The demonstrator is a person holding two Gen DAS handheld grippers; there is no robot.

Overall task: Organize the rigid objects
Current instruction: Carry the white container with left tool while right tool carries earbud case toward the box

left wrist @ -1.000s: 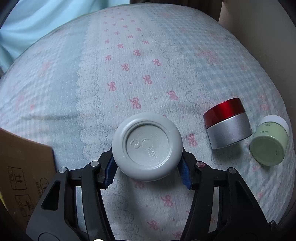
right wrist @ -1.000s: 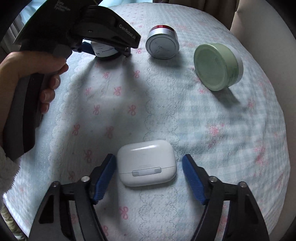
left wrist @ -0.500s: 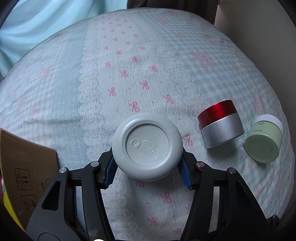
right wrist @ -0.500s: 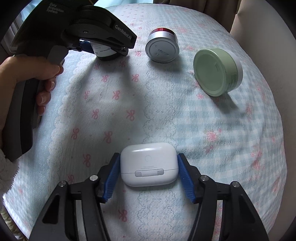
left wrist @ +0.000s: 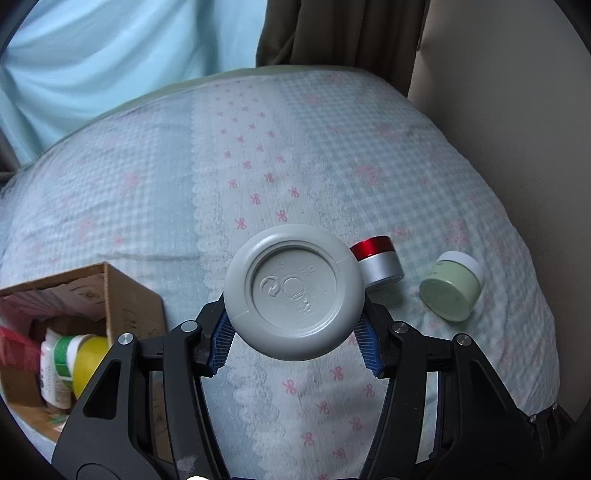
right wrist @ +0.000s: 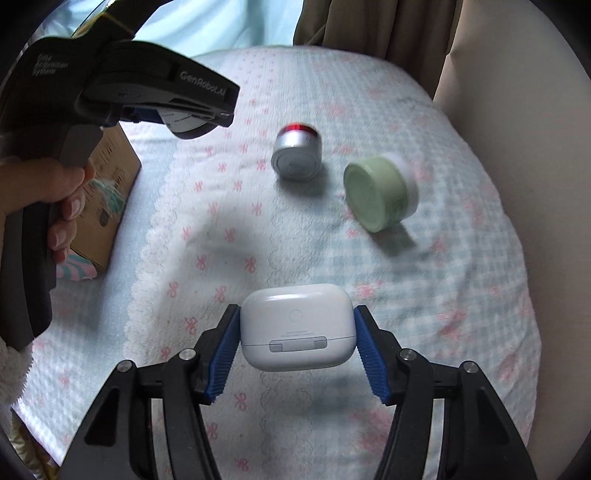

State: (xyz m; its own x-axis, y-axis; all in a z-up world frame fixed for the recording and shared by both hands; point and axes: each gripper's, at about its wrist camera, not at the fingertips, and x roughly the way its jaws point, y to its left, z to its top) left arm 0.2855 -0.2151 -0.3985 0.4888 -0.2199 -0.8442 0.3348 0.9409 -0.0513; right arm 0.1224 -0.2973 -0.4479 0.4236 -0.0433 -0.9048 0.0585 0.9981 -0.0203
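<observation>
My left gripper (left wrist: 295, 341) is shut on a round grey jar (left wrist: 294, 291) and holds it above the bed; its base faces the camera. The jar also shows in the right wrist view (right wrist: 186, 123), under the left gripper's body. My right gripper (right wrist: 295, 354) is shut on a white earbud case (right wrist: 297, 326), lifted off the bedspread. A red-and-silver jar (left wrist: 378, 262) (right wrist: 296, 157) and a green jar (left wrist: 451, 286) (right wrist: 378, 192) lie on their sides on the bed, apart from both grippers.
An open cardboard box (left wrist: 122, 291) (right wrist: 107, 184) stands at the left, holding a yellow bottle (left wrist: 86, 363) and other containers. A beige wall (left wrist: 517, 110) borders the bed on the right. Curtains (left wrist: 343, 33) hang behind it. A striped cloth (right wrist: 75, 269) lies beside the box.
My right gripper closed on the earbud case and lifted it. My left gripper rose and pulled back with the grey jar, bringing the box's inside into view.
</observation>
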